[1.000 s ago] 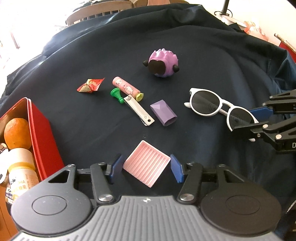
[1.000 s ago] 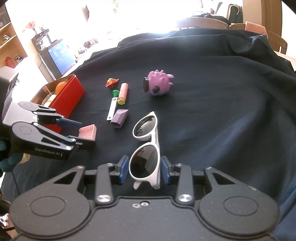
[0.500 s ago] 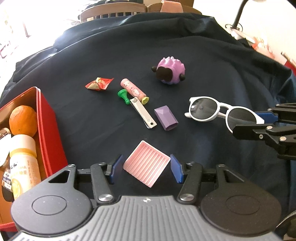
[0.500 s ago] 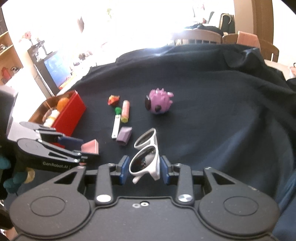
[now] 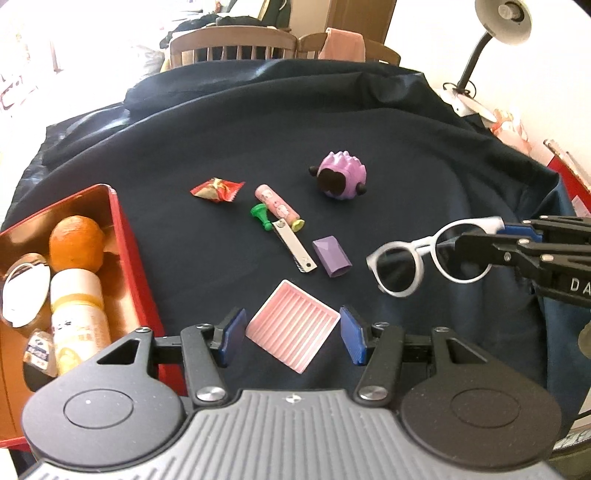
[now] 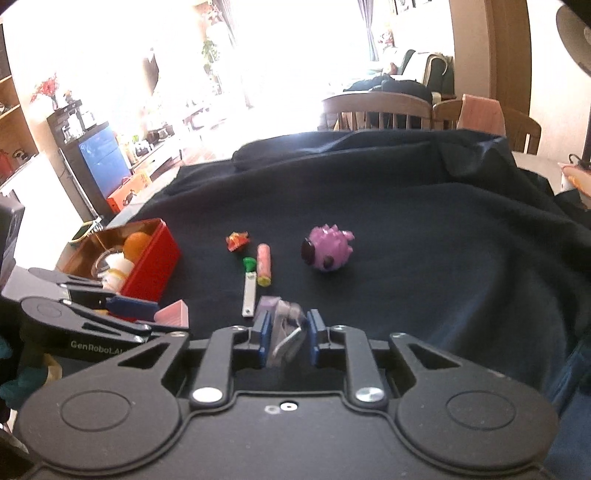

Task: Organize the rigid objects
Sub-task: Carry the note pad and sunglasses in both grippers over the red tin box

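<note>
Both grippers are loaded right of the red tin (image 5: 125, 236): left gripper (image 5: 291, 332) clamps the pink tray (image 5: 293, 330). Right gripper (image 6: 287, 338) just closed on the white sunglasses (image 5: 424, 258) by one lens, so they could twist and slip out.

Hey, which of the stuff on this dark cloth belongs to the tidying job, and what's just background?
Job: pink ridged tray in left tongs; white sunglasses in right tongs; red tin; purple spiky toy; nail clipper.
Background: desk lamp; wooden chair.
</note>
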Motion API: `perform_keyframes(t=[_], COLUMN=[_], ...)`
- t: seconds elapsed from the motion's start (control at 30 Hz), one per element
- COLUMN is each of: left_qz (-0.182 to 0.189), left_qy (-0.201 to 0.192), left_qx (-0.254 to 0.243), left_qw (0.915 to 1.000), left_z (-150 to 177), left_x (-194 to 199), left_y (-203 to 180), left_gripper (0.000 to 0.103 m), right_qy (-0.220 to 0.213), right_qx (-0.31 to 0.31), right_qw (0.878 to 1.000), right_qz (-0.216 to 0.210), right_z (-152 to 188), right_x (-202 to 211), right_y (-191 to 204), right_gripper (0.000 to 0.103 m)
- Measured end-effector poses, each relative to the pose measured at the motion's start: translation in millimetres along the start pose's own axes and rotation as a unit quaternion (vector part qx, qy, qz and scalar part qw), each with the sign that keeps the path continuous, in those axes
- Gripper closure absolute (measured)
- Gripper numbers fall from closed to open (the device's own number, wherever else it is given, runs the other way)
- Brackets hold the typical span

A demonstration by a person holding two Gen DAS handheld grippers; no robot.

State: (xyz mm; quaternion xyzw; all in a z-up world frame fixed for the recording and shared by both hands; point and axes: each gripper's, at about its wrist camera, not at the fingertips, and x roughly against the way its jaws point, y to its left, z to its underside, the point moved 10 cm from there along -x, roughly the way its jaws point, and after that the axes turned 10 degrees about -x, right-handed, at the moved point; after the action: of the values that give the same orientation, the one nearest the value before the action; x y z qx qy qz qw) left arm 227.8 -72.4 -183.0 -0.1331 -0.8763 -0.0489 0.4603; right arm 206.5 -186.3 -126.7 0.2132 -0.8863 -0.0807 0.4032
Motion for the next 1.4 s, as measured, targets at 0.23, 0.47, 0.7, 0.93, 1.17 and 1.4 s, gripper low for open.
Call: perform_keyframes(t=[0.23,0.47,0.7,0.93,1.17,1.4], left_qz=[0.001,-0.02,-0.059,-0.093,-0.109,-0.109], left_qy=[-0.016,-0.034,-0.05,-0.05,-0.04,-0.024], left_qx=[0.01,0.025,0.048,0.065,0.083,0.079], left_qw=[0.9998,0.9989,0.9959,0.9922,0.9897,0.9906], left_z=[0,3,10,21,30,32], left_x=[27,56,83,96,89,69], left_y=[22,60,114,165,204,219], left_gripper=[0.048,0.048,0.048,0.048,0.048,0.048], right_qy=[-0.021,-0.042,-0.041,-0.035,0.005,0.083], right_qx=[0.01,0.008,0.034,0.039,0.019,0.002], right_qw=[1.0,0.998,0.996,0.992,0.988,0.983], right_qz=[-0.008,-0.039,-0.076,-0.118,-0.155,-0.164], right_z=[-15,-38,-47,-53,-42,-14], right_x=[7,8,-3,-15,-38,-72], right_y=[35,80,141,190,226,242], right_gripper=[0.085,0.085,0.085,0.085,0.085,0.085])
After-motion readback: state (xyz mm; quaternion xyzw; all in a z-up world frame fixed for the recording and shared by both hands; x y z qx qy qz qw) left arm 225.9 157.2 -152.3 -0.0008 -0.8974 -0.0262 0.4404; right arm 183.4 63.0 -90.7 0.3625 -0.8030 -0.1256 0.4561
